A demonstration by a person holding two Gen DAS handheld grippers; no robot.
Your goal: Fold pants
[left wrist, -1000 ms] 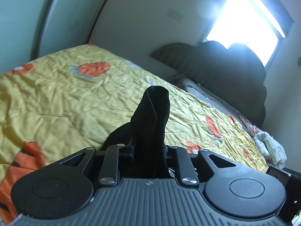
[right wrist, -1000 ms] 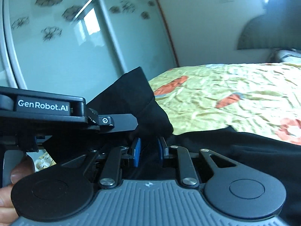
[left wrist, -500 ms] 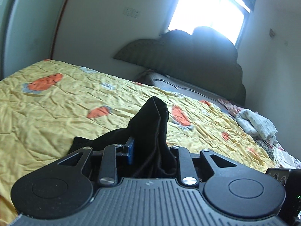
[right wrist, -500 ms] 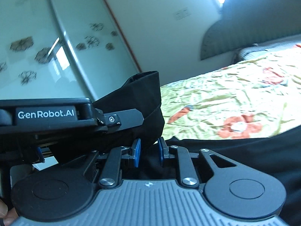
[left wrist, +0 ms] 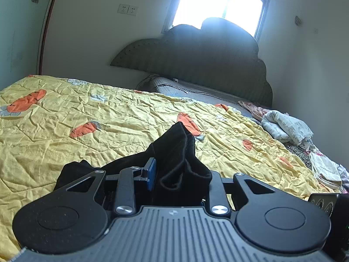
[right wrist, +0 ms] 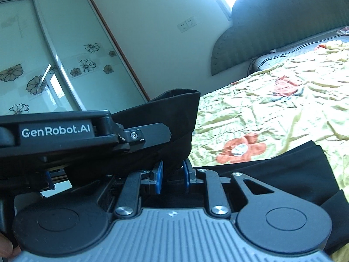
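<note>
The black fabric pants (left wrist: pixel 178 152) are clamped in both tools. In the left wrist view the left gripper (left wrist: pixel 174 174) is closed on a bunched, upright fold of the cloth, with 1 blue pad (left wrist: pixel 151 173) showing on one side and the other side hidden by fabric. The rest of the garment trails down onto the crumpled yellow bedspread with orange carrot prints (left wrist: pixel 109 126). In the right wrist view the right gripper (right wrist: pixel 172 175) pinches a hemmed edge of the pants (right wrist: pixel 174 118) between its 2 blue pads (right wrist: pixel 158 176), and more black cloth lies flat on the bedspread (right wrist: pixel 272 109) to the right.

Nothing here is a container. At the far right of the bed a loose heap of pale rumpled laundry (left wrist: pixel 288 128) rests on the covers.

Compared with 1 second ago, the left camera has swung toward the dark green scalloped headboard (left wrist: pixel 207 61), now centred under the bright window (left wrist: pixel 220 0), and the held fold sits lower and wider. The right view has tilted too, bringing in the headboard and the flower-patterned sliding wardrobe door (right wrist: pixel 65 61).

The black body of the left tool, marked GenRobot.AI (right wrist: pixel 59 131), reaches level across the right view, just beside the right gripper.
</note>
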